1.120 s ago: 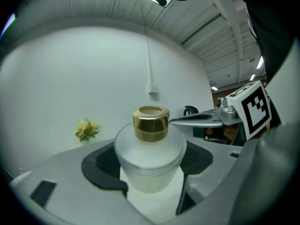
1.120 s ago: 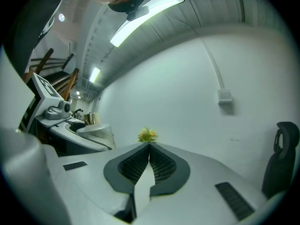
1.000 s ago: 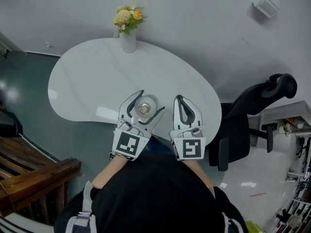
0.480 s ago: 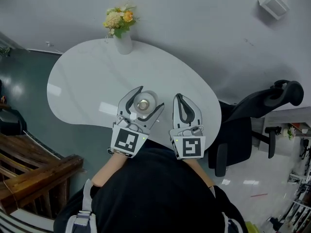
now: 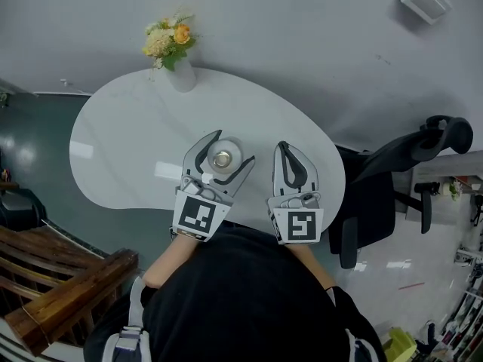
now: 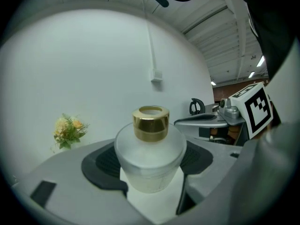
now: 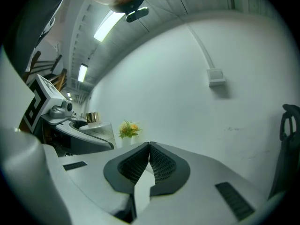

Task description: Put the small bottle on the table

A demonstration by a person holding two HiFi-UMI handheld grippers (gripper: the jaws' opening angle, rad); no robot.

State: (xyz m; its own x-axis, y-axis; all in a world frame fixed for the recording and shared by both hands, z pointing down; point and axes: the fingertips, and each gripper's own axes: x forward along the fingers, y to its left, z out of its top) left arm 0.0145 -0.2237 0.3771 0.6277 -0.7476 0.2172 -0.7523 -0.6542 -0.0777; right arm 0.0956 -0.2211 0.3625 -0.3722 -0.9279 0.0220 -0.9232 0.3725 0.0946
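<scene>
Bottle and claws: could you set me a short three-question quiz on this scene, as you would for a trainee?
1. True or false: the right gripper holds the bottle.
2. What colour is the bottle's cap? A gold, B red, C black.
3. Fill in: at the table's far edge stands a vase of ____.

Key: 1 false, its jaws are shut on nothing and the left gripper grips the bottle; 2 A; 3 flowers.
</scene>
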